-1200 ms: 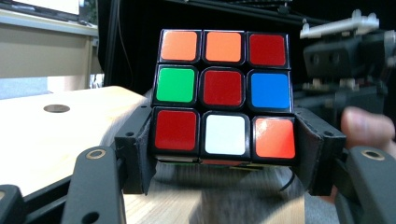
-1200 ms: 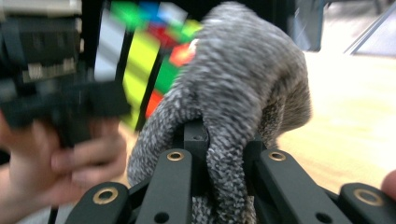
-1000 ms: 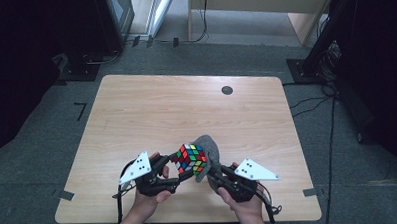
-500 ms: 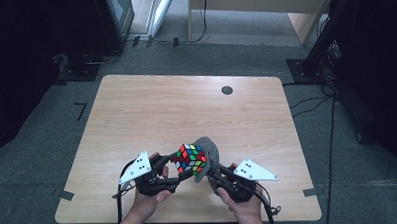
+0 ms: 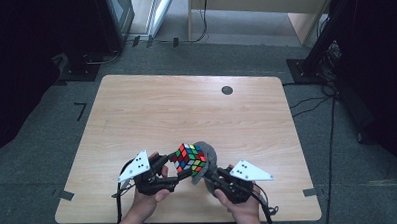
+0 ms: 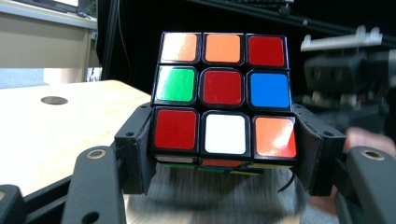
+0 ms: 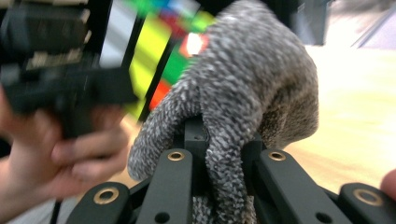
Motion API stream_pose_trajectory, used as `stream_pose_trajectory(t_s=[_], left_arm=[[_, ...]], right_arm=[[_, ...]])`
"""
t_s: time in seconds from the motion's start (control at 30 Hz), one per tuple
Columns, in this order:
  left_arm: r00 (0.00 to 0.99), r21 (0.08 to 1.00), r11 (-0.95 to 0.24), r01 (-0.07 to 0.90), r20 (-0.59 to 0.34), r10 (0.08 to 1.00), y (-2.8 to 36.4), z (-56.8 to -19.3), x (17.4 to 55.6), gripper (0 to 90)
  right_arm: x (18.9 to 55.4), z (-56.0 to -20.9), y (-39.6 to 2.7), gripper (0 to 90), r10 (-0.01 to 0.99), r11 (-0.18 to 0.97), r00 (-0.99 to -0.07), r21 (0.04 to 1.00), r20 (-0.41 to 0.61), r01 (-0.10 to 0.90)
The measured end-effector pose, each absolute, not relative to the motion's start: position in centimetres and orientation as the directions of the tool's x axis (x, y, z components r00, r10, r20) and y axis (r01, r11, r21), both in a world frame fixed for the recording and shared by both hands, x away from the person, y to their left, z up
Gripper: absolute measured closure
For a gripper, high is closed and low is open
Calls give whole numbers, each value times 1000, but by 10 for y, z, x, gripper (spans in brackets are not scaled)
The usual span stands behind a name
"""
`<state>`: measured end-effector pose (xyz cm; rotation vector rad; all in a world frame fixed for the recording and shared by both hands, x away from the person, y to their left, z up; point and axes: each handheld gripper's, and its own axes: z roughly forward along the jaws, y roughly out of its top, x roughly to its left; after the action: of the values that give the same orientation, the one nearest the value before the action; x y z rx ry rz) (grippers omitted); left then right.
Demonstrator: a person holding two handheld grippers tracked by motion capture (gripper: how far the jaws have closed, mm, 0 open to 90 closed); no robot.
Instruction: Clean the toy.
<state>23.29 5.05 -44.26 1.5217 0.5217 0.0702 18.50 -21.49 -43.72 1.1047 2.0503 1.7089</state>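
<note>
Near table edge: left gripper [image 5: 172, 169] clamps the puzzle cube [image 5: 189, 159] by its lower layer, lifted above the wooden table [image 5: 186, 107]. Right gripper [image 5: 208, 174], jaws pinched tight on a grey cloth [image 5: 207, 156], holds the cloth against the cube's right side.

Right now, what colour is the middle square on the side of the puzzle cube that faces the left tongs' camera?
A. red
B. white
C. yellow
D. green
A. In the left gripper view the puzzle cube, clamped between the left tongs, shows a red square in the centre, with green on one side of it and blue on the other.
</note>
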Motion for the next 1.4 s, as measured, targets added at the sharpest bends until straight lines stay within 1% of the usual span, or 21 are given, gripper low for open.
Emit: stream_pose_trajectory(t_s=[0.07,0.13,0.2,0.27,0.33,0.4,0.47,0.57,0.63,0.77,0.87,1.0,1.1,1.27,1.4], left_arm=[[889,958,69,280,-285,358,52,-443,234,342],[889,955,72,286,-293,351,51,-444,235,343],[893,957,63,282,-286,346,48,-444,233,344],[896,959,50,280,-280,345,46,-444,232,344],[892,955,54,293,-293,345,45,-444,232,344],[891,954,63,293,-296,346,47,-443,233,344],[888,954,70,293,-299,349,50,-443,234,343],[887,953,76,293,-301,350,52,-443,235,342],[890,955,73,287,-294,349,50,-443,234,343],[894,961,45,272,-269,357,46,-443,231,344],[890,958,58,282,-284,355,47,-443,232,344],[885,955,77,286,-294,361,52,-442,234,342],[885,953,83,291,-301,355,52,-443,235,343],[893,956,64,285,-289,345,46,-443,232,344],[889,955,71,286,-293,351,50,-443,234,343]], right_arm=[[184,-439,-210,808,687,57,-686,924,239,379],[185,-435,-213,807,689,55,-686,927,233,370],[184,-429,-220,807,700,20,-674,936,237,351],[184,-424,-230,807,713,-40,-650,941,262,336],[184,-425,-232,808,714,-51,-647,942,267,332],[185,-429,-228,807,703,-38,-657,937,273,348],[185,-435,-219,807,683,7,-678,927,270,375],[185,-437,-212,805,682,51,-691,927,239,371],[185,-432,-216,805,685,42,-689,932,235,360],[184,-425,-229,806,715,-26,-655,945,246,327],[184,-428,-227,809,716,-20,-655,944,243,330],[186,-436,-214,809,674,54,-699,927,240,371],[186,-435,-211,808,674,86,-707,927,215,364],[186,-424,-227,809,709,-1,-665,944,233,330],[187,-430,-222,811,688,24,-684,935,241,353]])
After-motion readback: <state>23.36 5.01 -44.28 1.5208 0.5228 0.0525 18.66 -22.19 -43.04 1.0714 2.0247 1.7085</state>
